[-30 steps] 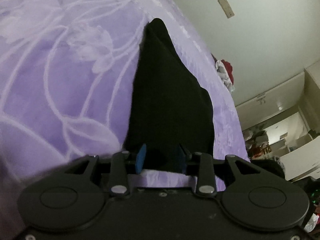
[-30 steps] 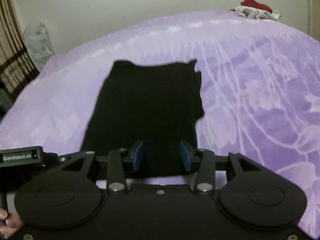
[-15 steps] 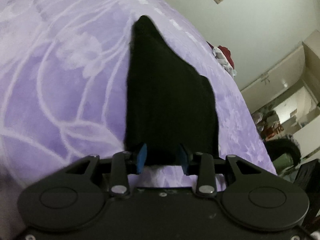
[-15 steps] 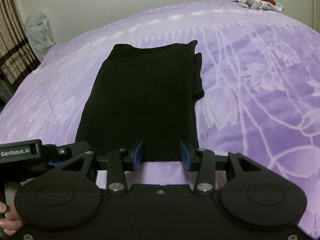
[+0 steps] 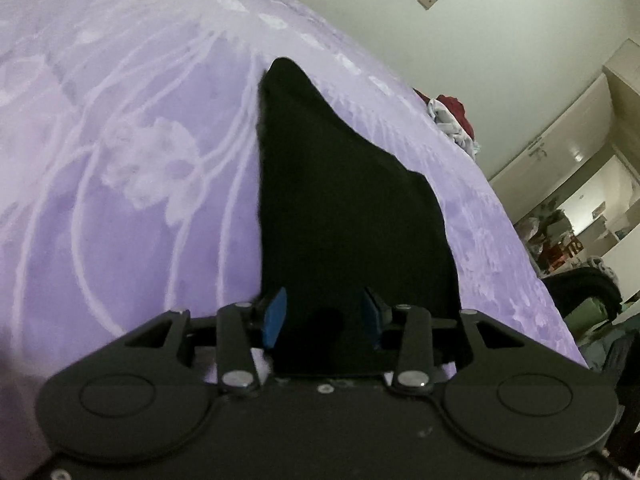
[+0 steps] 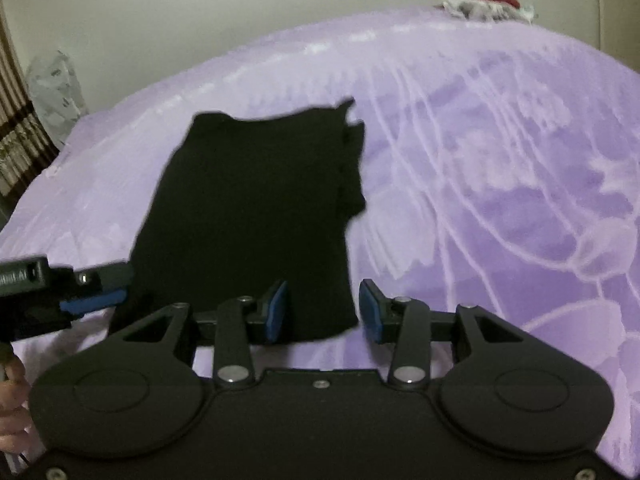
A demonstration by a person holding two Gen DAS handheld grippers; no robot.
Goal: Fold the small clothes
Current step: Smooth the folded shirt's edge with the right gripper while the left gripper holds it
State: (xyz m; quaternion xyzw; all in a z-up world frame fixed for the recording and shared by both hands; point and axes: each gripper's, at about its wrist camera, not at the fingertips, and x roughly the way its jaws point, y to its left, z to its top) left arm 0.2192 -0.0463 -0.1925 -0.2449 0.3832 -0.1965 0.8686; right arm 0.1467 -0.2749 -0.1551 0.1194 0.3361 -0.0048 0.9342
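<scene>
A black garment [image 5: 344,220] lies folded into a long flat strip on the purple bedspread [image 5: 120,200]. Its near edge runs in between the blue pads of my left gripper [image 5: 324,314], whose jaws are opening; the pads stand clear of the cloth. In the right wrist view the garment [image 6: 256,200] reaches back from my right gripper [image 6: 323,312], which is open with the cloth's near right corner lying between its fingers. The left gripper [image 6: 96,298] shows there at the cloth's near left corner, held by a hand [image 6: 12,400].
A pile of red and white clothes [image 6: 484,0] sits at the bed's far edge, also seen as a pile [image 5: 452,120] in the left wrist view. A striped curtain [image 6: 16,140] and a plastic bag [image 6: 56,88] stand at the far left. Cabinets [image 5: 560,152] and a cluttered room lie beyond the bed.
The left gripper rolled and moved in, so the garment's near edge now lies deeper between its pads, which stand slightly wider. In the right view the garment sits further left.
</scene>
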